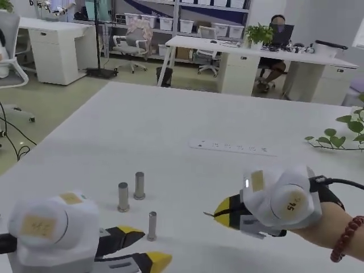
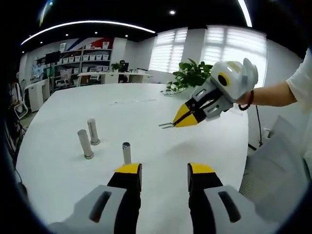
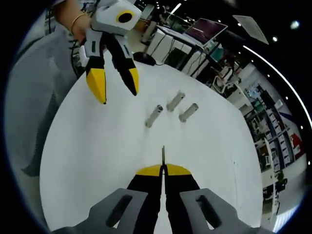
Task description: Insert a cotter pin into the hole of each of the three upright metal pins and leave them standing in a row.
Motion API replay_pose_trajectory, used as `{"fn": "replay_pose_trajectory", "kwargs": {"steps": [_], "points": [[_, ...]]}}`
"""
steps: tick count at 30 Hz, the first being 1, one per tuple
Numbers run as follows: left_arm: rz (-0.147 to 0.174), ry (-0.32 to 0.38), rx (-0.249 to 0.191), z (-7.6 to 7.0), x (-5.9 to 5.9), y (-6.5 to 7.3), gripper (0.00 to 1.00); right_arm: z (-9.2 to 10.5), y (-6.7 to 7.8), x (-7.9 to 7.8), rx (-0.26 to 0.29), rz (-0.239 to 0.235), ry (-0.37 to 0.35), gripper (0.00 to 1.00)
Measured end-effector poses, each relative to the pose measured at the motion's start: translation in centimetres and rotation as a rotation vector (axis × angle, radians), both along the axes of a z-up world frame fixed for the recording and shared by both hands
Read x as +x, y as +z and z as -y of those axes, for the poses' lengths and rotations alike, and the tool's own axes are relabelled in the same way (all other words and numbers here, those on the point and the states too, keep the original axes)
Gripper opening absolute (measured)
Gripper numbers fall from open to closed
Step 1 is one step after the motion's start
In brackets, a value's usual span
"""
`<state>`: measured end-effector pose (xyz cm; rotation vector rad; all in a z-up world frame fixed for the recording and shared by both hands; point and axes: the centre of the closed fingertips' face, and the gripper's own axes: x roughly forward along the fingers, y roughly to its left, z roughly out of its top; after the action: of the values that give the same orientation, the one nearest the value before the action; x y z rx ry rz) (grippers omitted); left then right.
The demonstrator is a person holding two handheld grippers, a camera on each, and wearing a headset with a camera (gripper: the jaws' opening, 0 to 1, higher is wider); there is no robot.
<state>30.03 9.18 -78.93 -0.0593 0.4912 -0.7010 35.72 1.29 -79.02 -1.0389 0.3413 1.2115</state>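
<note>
On the table (image 1: 170, 125), a smooth matt white top, we count three short round cylinders of dull grey metal, all upright, at about 7 o'clock in the head view: the far pin (image 1: 139, 186); the middle pin (image 1: 123, 197) just beside it at its 7 o'clock; and the near pin (image 1: 152, 226), set a little apart at 5 o'clock of the middle pin; none touches another.

We count one cotter pin (image 1: 209, 215), a thin dark wire; it pokes from the tips of the right gripper (image 1: 219, 211), whose jaws are pressed together on it, off the table at 3 o'clock of the near pin and apart from it.

The left gripper (image 1: 152, 245) sits at 6 o'clock of the near pin, jaws spread with nothing between them; in the left gripper view the near pin stands just beyond its left jaw.

That makes two grippers, each with two black jaws ending in yellow wedge tips and a bulky white body.

One string of dark red beads (image 1: 347, 239) circles the right wrist; one flat white power strip (image 1: 232, 148) lies at 12 o'clock of the right gripper.
</note>
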Motion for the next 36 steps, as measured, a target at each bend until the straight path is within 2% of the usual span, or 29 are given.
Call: {"fn": "replay_pose_trajectory", "kwargs": {"steps": [5,10,13,20,31,36], "points": [[-0.009,-0.003,-0.034,0.9,0.0,0.3,0.31,-1.4,0.4,-1.3,0.02,0.016,0.047,0.02],[-0.015,0.003,-0.078,1.5,0.2,0.9,0.28,-2.4,0.4,-2.5,0.007,0.053,0.103,0.02],[-0.027,0.014,-0.111,1.6,0.2,1.1,0.26,-2.9,0.3,-3.2,-0.002,0.074,0.134,0.02],[-0.057,0.022,-0.173,1.8,0.2,1.3,0.2,-3.9,0.8,-4.4,0.016,0.09,0.182,0.02],[-0.093,0.038,-0.281,2.2,0.3,1.9,0.12,-4.8,1.1,-5.4,0.025,0.108,0.223,0.02],[-0.103,0.047,-0.302,2.2,0.3,2.0,0.07,-5.2,1.3,-5.7,0.035,0.111,0.229,0.02]]}}
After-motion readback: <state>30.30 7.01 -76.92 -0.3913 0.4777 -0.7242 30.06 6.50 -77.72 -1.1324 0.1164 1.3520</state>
